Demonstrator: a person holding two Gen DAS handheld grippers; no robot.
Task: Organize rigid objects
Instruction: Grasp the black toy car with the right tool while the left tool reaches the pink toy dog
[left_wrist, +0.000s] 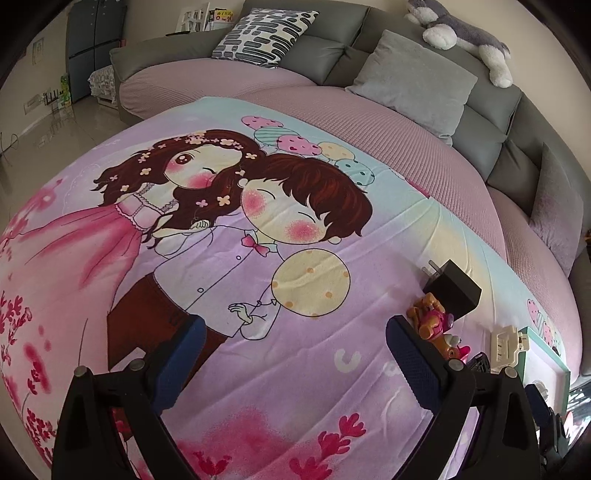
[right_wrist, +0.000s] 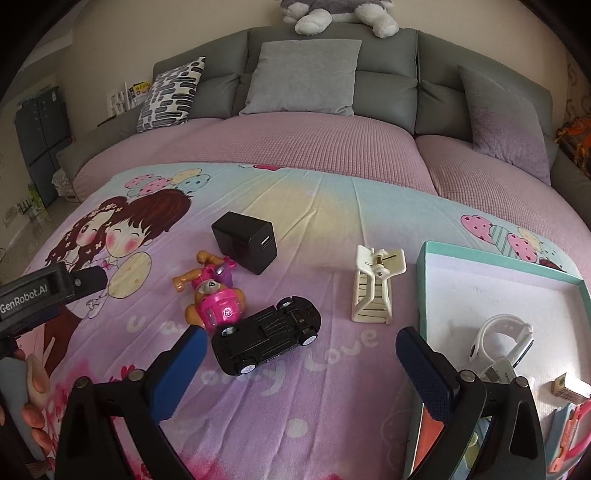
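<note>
A black toy car lies upside down on the cartoon blanket, just ahead of my open, empty right gripper. Behind it lie a pink and tan toy dog, a black charger block and a cream hair claw clip. A teal-rimmed box lid at the right holds a white watch and small items. My left gripper is open and empty over the blanket; the toy dog, charger and clip sit to its right.
A grey sofa backrest with several cushions and a plush dog rings the pink seat. The left gripper's body and the person's fingers show at the left edge of the right wrist view. Tiled floor lies beyond the blanket's left side.
</note>
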